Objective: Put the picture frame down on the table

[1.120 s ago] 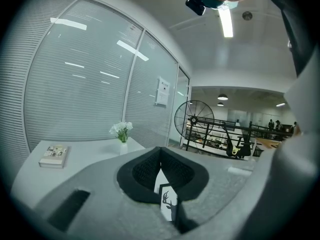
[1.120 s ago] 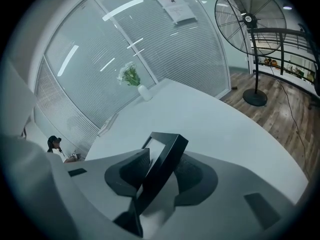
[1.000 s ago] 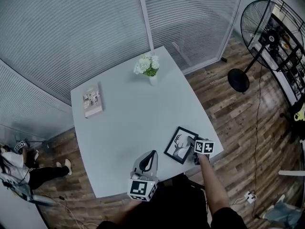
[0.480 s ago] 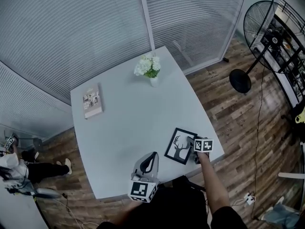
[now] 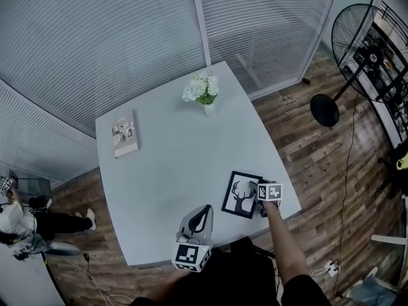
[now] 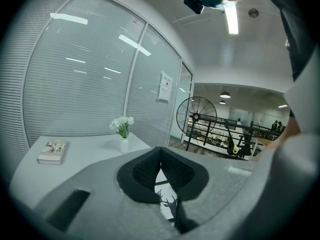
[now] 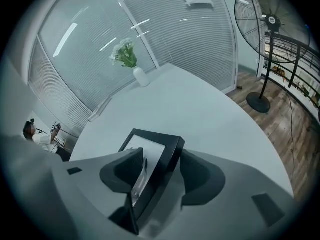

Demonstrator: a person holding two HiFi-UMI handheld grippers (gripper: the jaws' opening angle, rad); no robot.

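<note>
The picture frame (image 5: 241,195), black with a white deer print, lies low over the front right corner of the grey table (image 5: 185,152). My right gripper (image 5: 258,196) is shut on its right edge. In the right gripper view the frame (image 7: 152,159) stands edge-on between the two pads, slightly tilted. Whether it rests fully on the tabletop I cannot tell. My left gripper (image 5: 205,208) hovers at the table's front edge, left of the frame, shut with nothing in it. In the left gripper view its pads meet at the tip (image 6: 160,149), and the deer print (image 6: 167,204) shows below them.
A vase of white flowers (image 5: 203,91) stands at the table's far side and a book (image 5: 124,134) lies at the far left. A standing fan (image 5: 363,50) is on the wooden floor to the right. A person (image 5: 19,215) sits on the floor at the left.
The frame and my right gripper have turned slightly and hardly shifted. My left gripper has stayed put. The person on the floor has moved left.
</note>
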